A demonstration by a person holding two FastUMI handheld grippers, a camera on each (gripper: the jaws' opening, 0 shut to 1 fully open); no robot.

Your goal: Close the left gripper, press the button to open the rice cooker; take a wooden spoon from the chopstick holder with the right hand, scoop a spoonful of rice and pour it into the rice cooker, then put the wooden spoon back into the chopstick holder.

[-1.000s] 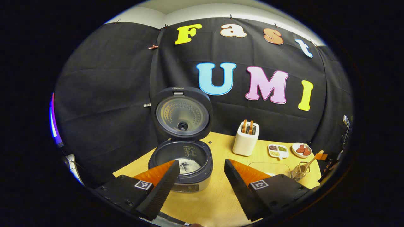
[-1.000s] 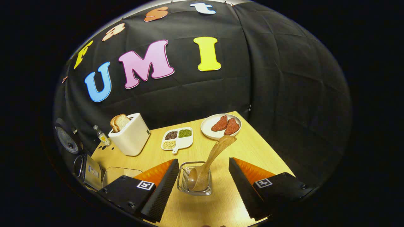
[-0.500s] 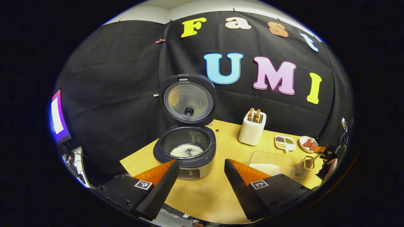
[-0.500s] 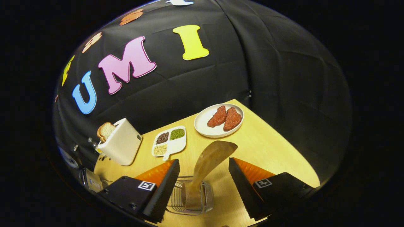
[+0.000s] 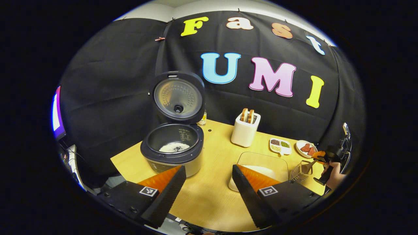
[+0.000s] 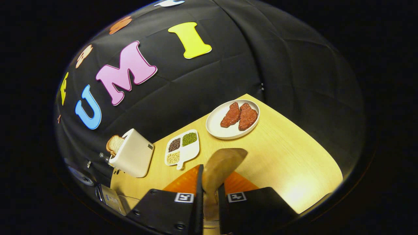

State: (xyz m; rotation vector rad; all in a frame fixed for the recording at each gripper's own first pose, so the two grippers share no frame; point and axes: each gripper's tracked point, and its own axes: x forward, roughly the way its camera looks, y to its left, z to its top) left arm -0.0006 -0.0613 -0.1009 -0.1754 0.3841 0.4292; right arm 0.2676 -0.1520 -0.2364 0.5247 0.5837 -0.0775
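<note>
The rice cooker stands open on the table, its lid upright and white rice in the pot. My left gripper hovers open in front of it, nothing between its fingers. In the left gripper view, the wire chopstick holder sits at the far right with the wooden spoon leaning in it. The other gripper and a hand are at the spoon's top. My right gripper is shut on the wooden spoon, whose flared handle end rises above the fingertips.
A clear box of rice lies between the cooker and the holder. A white toaster with bread, a divided dish of beans and a plate of meat stand farther back. The table's edge runs close on the right.
My right gripper has gone down over the spoon handle and shut on it. My left gripper has drawn back from the cooker and stays open.
</note>
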